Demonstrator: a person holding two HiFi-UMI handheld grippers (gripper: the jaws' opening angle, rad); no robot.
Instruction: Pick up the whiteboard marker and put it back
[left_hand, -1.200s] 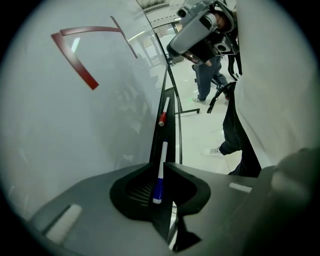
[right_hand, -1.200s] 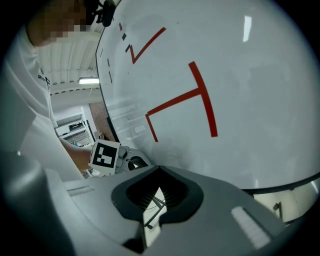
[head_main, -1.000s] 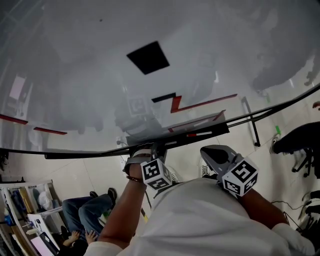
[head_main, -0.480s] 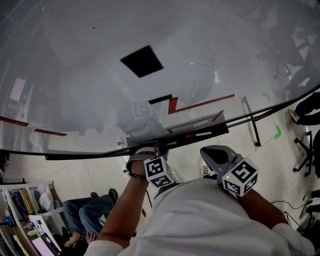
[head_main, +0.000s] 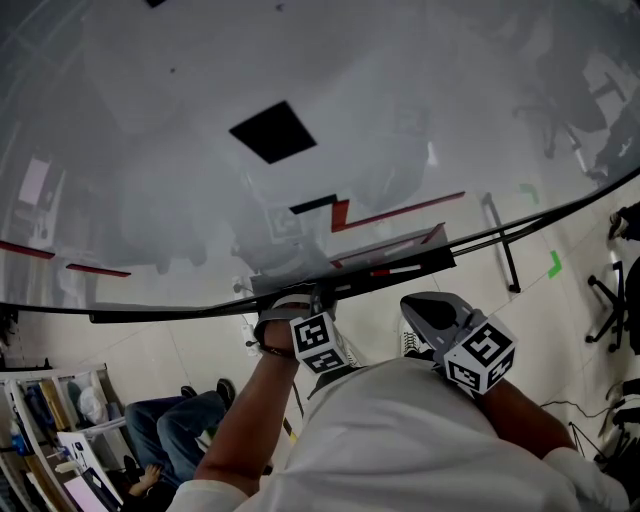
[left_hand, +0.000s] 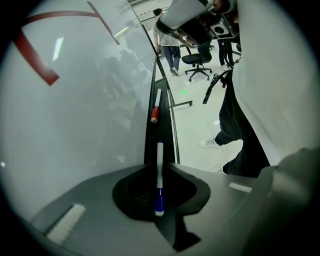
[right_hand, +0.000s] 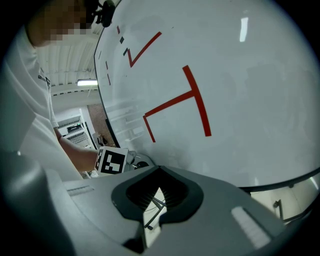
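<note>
A whiteboard marker (left_hand: 159, 155) with a white barrel and blue cap sits between the jaws of my left gripper (left_hand: 159, 175), which is shut on it. The marker points along the dark tray (left_hand: 150, 137) under the whiteboard. Further along that tray lies a second marker with a red cap (left_hand: 156, 107), which also shows in the head view as a red-capped marker (head_main: 395, 270). In the head view the left gripper (head_main: 318, 292) is at the tray (head_main: 180, 308). My right gripper (head_main: 420, 305) hangs just below the tray, shut and holding nothing; the right gripper (right_hand: 158, 175) faces the board.
The whiteboard (head_main: 400, 120) carries red lines and a black square (head_main: 272, 131). An office chair (left_hand: 197, 60) and a standing person (left_hand: 167, 42) are beyond the tray's far end. A seated person (head_main: 170, 420) and shelves (head_main: 50, 420) are at the lower left.
The head view has tilted a little, so the board's black square sits higher and further left. Both grippers stay where they were, the left still at the tray.
</note>
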